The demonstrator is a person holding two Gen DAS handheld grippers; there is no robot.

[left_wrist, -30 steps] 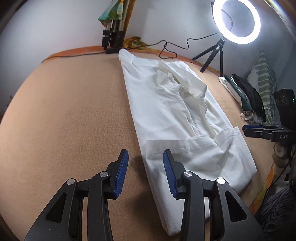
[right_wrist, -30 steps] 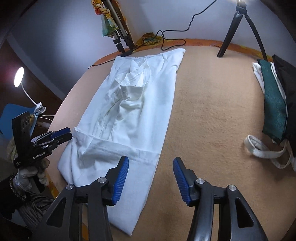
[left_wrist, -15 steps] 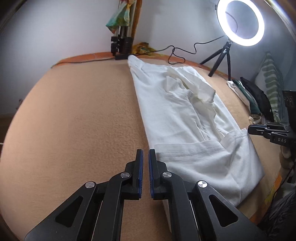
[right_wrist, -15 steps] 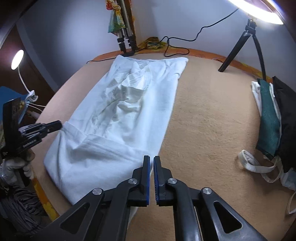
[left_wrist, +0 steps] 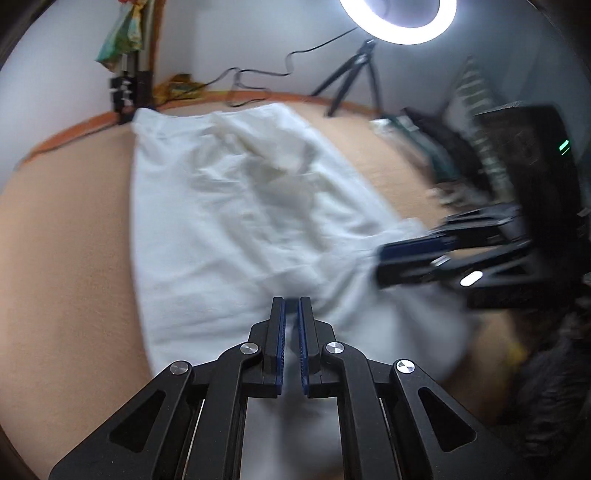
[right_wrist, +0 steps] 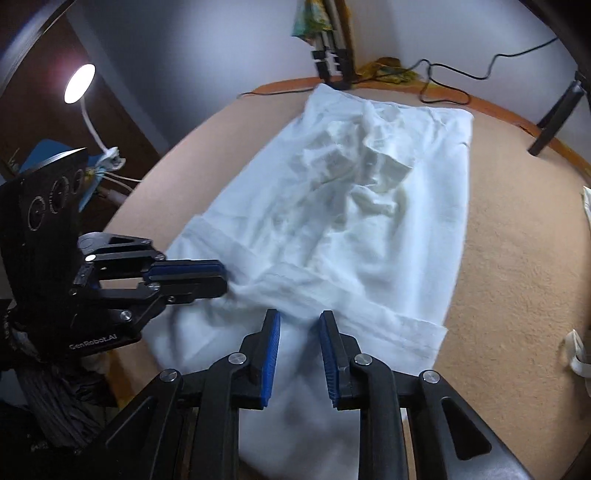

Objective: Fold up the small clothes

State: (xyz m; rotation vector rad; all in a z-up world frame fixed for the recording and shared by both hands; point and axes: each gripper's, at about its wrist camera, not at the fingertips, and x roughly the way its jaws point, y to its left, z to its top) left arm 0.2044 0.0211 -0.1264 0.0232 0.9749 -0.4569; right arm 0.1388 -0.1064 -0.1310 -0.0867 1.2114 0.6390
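Note:
A white garment (left_wrist: 229, 206) lies lengthwise on the tan bed (left_wrist: 66, 240), with a crumpled collar area (right_wrist: 369, 166) toward its far end. My left gripper (left_wrist: 291, 306) is shut on the near hem, and cloth bunches at its tips. In the right wrist view it comes in from the left (right_wrist: 221, 275) and pinches the hem's edge. My right gripper (right_wrist: 297, 325) has white cloth filling the gap between its blue pads while its jaws are closing. Seen from the left wrist, the right gripper (left_wrist: 380, 258) pulls the cloth taut. The two grippers are close together.
A ring light (left_wrist: 399, 18) on a small tripod (left_wrist: 354, 74) stands at the back right. Dark and green clothes (left_wrist: 424, 129) are piled at the right edge, and a white strap (right_wrist: 576, 354) lies near them. Tripod legs (right_wrist: 332, 62), a cable (right_wrist: 443, 74) and a desk lamp (right_wrist: 79, 83) are also in view.
Both grippers have closed and moved over the garment's near end, toward each other. The hem, which lay flat, is now gathered and pulled between them.

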